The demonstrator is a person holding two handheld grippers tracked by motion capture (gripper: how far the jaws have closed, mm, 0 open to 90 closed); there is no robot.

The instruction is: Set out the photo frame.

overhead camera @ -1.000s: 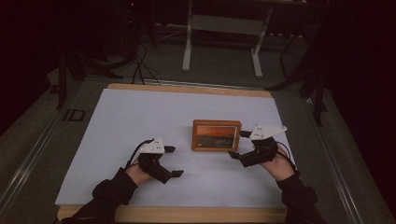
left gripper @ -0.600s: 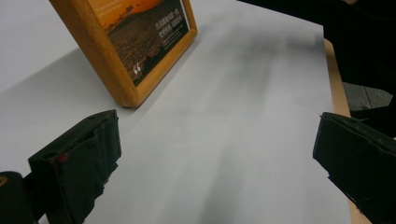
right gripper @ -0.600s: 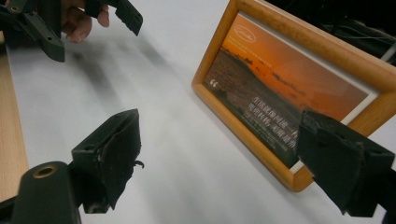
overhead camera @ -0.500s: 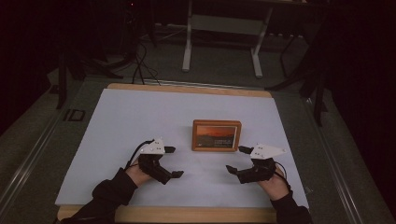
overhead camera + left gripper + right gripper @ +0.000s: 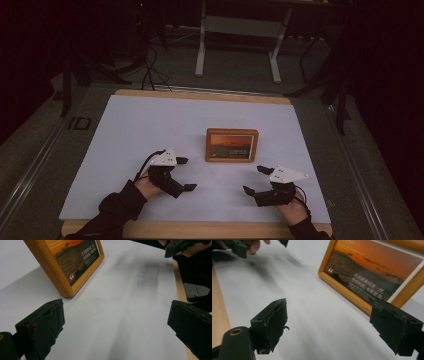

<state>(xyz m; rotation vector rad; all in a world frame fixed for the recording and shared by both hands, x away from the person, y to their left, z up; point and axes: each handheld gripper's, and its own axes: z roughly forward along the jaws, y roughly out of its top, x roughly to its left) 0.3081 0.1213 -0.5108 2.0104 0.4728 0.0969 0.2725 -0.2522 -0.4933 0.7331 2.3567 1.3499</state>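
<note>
A wooden picture frame [image 5: 232, 145] holding an orange sunset print with small white text lies flat on the white table cover [image 5: 150, 125], right of centre. My left gripper [image 5: 185, 174] rests on the cover to the frame's lower left, jaws wide apart and empty. My right gripper [image 5: 255, 179] sits below the frame's right half near the front edge, also open and empty. The frame [image 5: 68, 262] fills the upper left of the left gripper view, beyond my left gripper [image 5: 117, 330]. In the right gripper view the frame [image 5: 374, 272] lies ahead and right of my right gripper [image 5: 342, 327].
The table's wooden rim [image 5: 200, 230] runs along the front edge under both forearms. A metal stand [image 5: 237, 40] and cables sit on the dark floor behind the table. The other hand and gripper [image 5: 239, 246] appear far off in the right gripper view.
My right gripper has drawn back from the frame's right side toward the front edge and opened clear of it. The left gripper has stayed where it was.
</note>
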